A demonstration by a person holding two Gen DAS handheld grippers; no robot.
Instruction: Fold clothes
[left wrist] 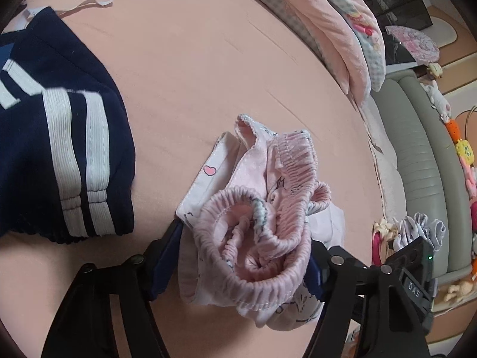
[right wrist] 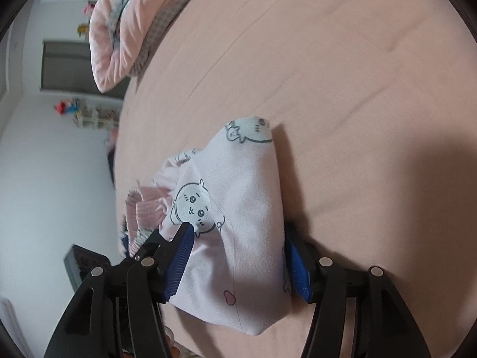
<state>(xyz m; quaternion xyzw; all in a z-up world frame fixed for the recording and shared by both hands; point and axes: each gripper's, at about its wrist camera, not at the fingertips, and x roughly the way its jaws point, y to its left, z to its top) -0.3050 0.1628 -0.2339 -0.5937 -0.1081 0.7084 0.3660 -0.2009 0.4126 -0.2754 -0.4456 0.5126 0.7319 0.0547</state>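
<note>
A small pink garment with cartoon prints and gathered elastic bands lies bunched between the blue pads of my left gripper, whose jaws stand wide on both sides of it. In the right wrist view the same pink printed garment sits between the blue pads of my right gripper, jaws apart on either side of the fabric. Whether either gripper presses the cloth I cannot tell. Everything rests on a pink bedsheet.
A navy garment with white stripes lies at the left on the bed. A folded pink quilt lies along the bed's far edge, also in the right wrist view. A grey padded bed frame with plush toys stands at the right.
</note>
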